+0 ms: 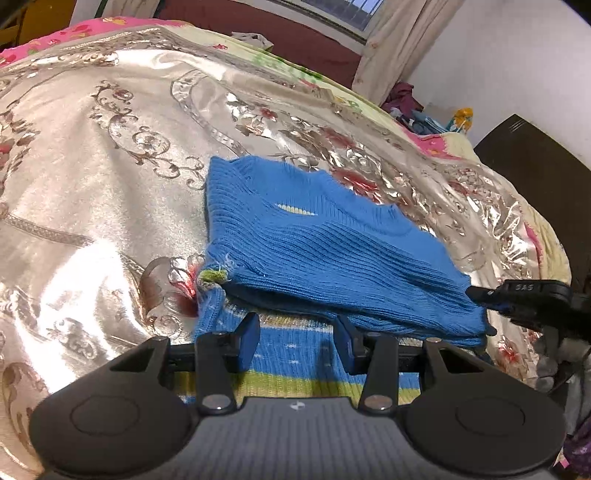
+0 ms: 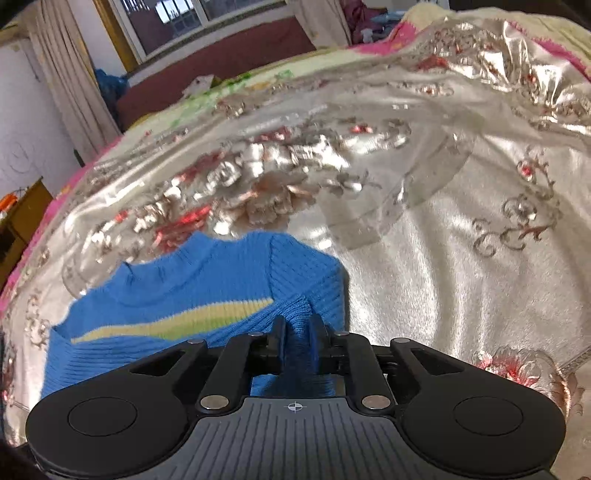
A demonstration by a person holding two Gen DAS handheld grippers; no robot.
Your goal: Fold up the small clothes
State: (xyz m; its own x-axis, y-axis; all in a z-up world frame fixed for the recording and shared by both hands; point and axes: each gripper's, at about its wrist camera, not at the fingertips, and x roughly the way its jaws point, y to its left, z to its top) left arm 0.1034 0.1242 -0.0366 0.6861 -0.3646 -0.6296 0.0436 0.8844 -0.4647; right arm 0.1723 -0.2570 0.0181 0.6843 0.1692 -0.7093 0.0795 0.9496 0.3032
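A small blue ribbed knit sweater (image 1: 317, 243) with yellow and green stripes lies on a shiny floral bedspread (image 1: 92, 192). Its upper layer is lifted and folded over the striped part below. My left gripper (image 1: 297, 332) is open, its blue-padded fingers apart just above the striped layer, holding nothing. My right gripper (image 2: 298, 328) is shut on a pinched fold of the blue sweater (image 2: 207, 295) at its right side. In the left wrist view the right gripper (image 1: 480, 295) shows at the sweater's right corner.
The bedspread (image 2: 461, 240) covers a wide bed, with a pink flowered quilt (image 1: 85, 29) at its far edge. Curtains (image 1: 391, 40) and a window stand behind. A dark wooden piece (image 1: 535, 155) stands at the right, beside a pile of clothes (image 1: 406, 96).
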